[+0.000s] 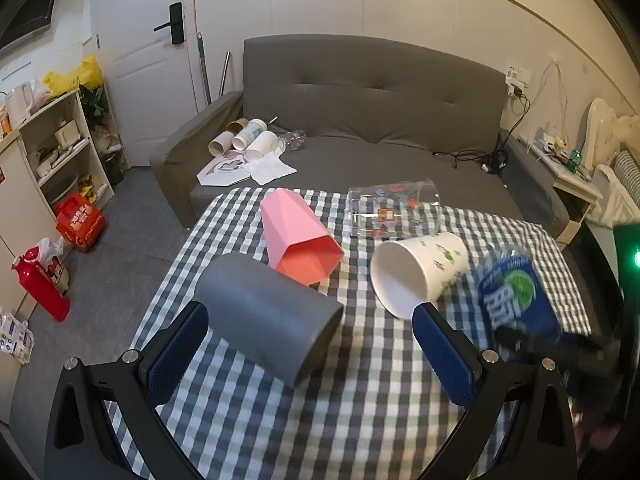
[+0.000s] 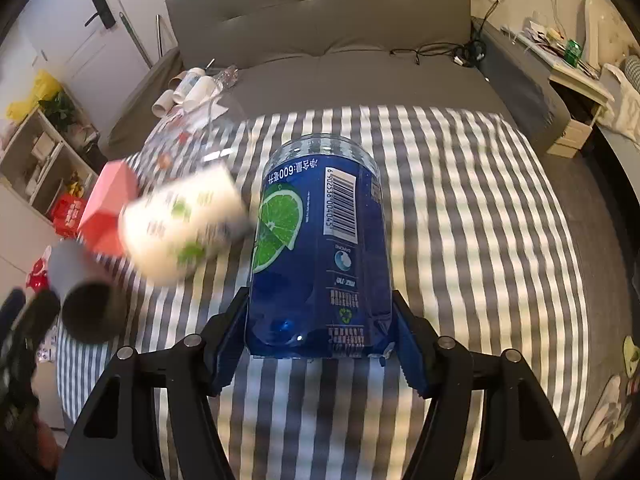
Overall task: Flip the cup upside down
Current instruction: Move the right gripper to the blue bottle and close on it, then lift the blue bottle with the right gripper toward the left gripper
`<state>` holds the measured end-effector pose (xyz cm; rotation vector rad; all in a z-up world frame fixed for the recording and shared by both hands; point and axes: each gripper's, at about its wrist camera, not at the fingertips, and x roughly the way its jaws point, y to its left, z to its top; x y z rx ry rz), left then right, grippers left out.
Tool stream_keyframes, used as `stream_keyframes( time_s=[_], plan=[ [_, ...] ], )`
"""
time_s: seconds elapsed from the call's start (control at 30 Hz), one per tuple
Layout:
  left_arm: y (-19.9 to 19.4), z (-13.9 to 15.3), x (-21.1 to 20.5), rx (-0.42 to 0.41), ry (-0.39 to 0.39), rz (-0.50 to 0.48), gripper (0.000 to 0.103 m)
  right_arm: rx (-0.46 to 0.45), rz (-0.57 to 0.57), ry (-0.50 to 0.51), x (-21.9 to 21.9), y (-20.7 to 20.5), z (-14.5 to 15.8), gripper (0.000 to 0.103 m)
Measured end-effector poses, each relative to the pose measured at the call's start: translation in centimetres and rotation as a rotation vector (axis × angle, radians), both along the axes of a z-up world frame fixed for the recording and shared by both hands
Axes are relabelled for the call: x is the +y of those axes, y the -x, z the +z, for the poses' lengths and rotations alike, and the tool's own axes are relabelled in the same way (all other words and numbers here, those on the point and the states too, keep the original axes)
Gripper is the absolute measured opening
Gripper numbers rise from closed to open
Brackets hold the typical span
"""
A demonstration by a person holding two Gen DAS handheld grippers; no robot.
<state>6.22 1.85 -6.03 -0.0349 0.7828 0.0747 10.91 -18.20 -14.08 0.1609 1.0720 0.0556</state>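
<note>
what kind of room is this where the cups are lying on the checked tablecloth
Most likely a small home living room: a grey tufted sofa behind the table, a white door with a black handle, and a cluttered beige open shelf unit.

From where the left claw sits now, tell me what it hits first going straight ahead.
Probably the grey cup, lying on its side between the open left claw fingers, nearer the left one; depth is uncertain.

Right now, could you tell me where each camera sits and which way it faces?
Left wrist: on the left gripper, facing the sofa over the checked tablecloth; both open blue fingers show beside the lying grey cup.
Right wrist: on the right gripper, also sofa-facing, shut on the blue-labelled cup.
Shared: grey, pink and white cups.
</note>
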Motion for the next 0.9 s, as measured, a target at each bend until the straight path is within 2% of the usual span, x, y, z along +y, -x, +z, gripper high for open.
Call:
stream_keyframes(
  time_s=[0.33, 0.43, 0.53, 0.57, 0.63, 0.9],
  plan=[
    [3.6, 1.2, -0.7, 0.003, -0.012, -0.024, 0.103, 0.028, 0.137, 0.045, 3.4, 10.8, 0.1, 0.065],
    [4.2, 1.2, -0.7, 0.009, -0.017, -0.019, 0.103, 0.034, 0.176, 0.072, 4.5, 12.1, -0.5, 0.067],
    [4.6, 1.5, -0.6, 0.010, -0.025, -0.009, 0.103, 0.036, 0.184, 0.036, 4.7, 11.9, -0.4, 0.070],
    [4.7, 1.8, -0.5, 0.006, -0.025, -0.003, 0.103, 0.038, 0.192, 0.028, 4.6, 11.9, -0.3, 0.078],
    [4.9, 2.4, -0.5, -0.003, -0.023, 0.006, 0.103, 0.001, 0.205, 0.041, 4.6, 12.1, 0.6, 0.090],
    [5.8, 4.8, -2.2, -0.044, -0.031, 0.043, 0.103, -0.223, 0.275, 0.136, 1.9, 15.8, 6.4, 0.093]
  ],
)
